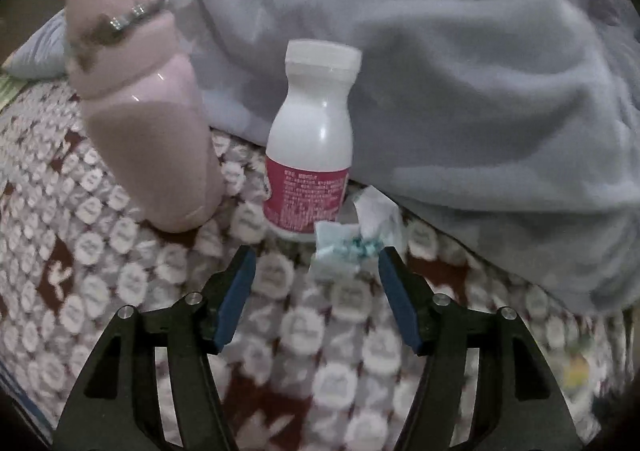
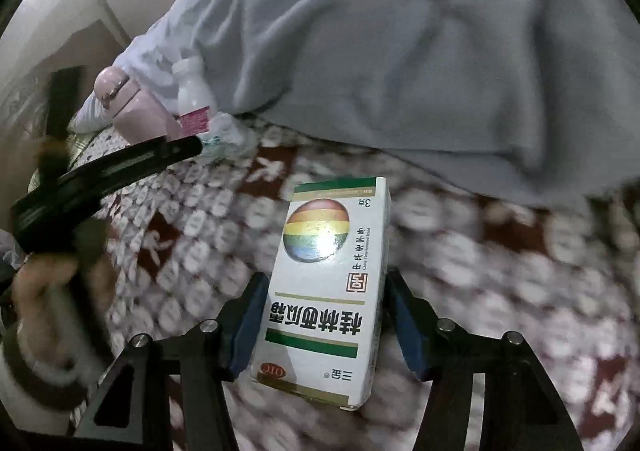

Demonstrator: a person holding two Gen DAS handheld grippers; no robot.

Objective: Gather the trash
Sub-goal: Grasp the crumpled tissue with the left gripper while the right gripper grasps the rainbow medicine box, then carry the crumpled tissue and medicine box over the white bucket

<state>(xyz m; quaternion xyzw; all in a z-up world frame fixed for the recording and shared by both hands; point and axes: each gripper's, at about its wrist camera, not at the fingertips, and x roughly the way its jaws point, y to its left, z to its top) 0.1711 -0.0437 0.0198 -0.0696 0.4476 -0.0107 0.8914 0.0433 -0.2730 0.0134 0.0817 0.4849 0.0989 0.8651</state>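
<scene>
A crumpled white wrapper [image 1: 356, 239] with green print lies on the patterned bedspread [image 1: 120, 251], just in front of a white bottle [image 1: 312, 147] with a red label. My left gripper [image 1: 318, 261] is open, its fingertips on either side of the wrapper's near edge. My right gripper [image 2: 324, 295] is shut on a white medicine box [image 2: 328, 291] with a rainbow ball print, held above the bedspread [image 2: 480, 291]. The bottle [image 2: 192, 91] and wrapper [image 2: 224, 135] also show far left in the right wrist view, with the left gripper [image 2: 120, 167] by them.
A pink thermos [image 1: 140, 99] stands left of the bottle, tilted in view. A bunched grey blanket [image 1: 440, 71] fills the back and right, right behind the bottle. A pillow [image 1: 36, 51] lies at far left. The blanket [image 2: 400, 51] fills the back in the right wrist view.
</scene>
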